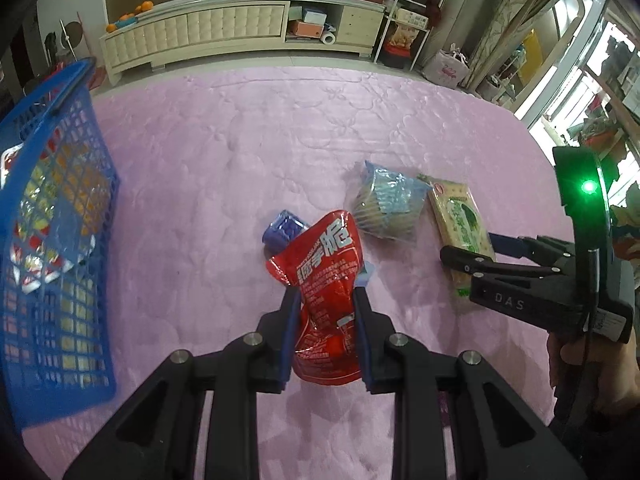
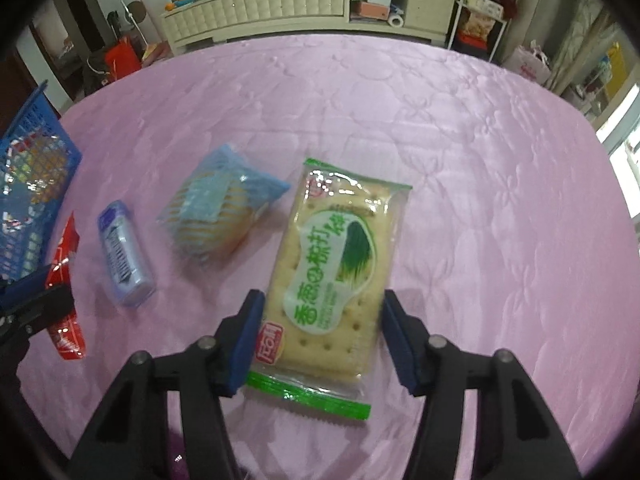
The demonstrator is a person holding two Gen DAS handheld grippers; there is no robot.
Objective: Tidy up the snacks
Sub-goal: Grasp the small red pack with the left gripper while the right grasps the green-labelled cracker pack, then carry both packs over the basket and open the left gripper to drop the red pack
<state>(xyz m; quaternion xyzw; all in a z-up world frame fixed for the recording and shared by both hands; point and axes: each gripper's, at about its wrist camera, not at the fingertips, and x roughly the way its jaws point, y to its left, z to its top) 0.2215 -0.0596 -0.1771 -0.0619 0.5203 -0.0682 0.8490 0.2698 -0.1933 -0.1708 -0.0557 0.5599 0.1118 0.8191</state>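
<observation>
My left gripper [image 1: 326, 292] is shut on a red snack pouch [image 1: 324, 264], which stands up between its blue pads above the pink tablecloth. My right gripper [image 2: 323, 298] points down over a green-and-cream cracker packet [image 2: 332, 264] lying flat. Its fingers straddle the packet's near end, the left pad at the wrapper's edge and the right pad a sliver clear, so it is open. A light-blue wrapped cake packet [image 2: 218, 208] lies left of the crackers. A small blue-purple packet [image 2: 124, 256] lies further left, just behind the red pouch [image 2: 66, 320].
A blue mesh basket [image 1: 76, 80] holding several snack packets stands at the table's left edge. The pink quilted cloth [image 1: 240, 152] covers the table's whole top. Beyond the far edge is a cream cabinet [image 1: 240, 28]. A hand [image 1: 576, 364] grips the right tool.
</observation>
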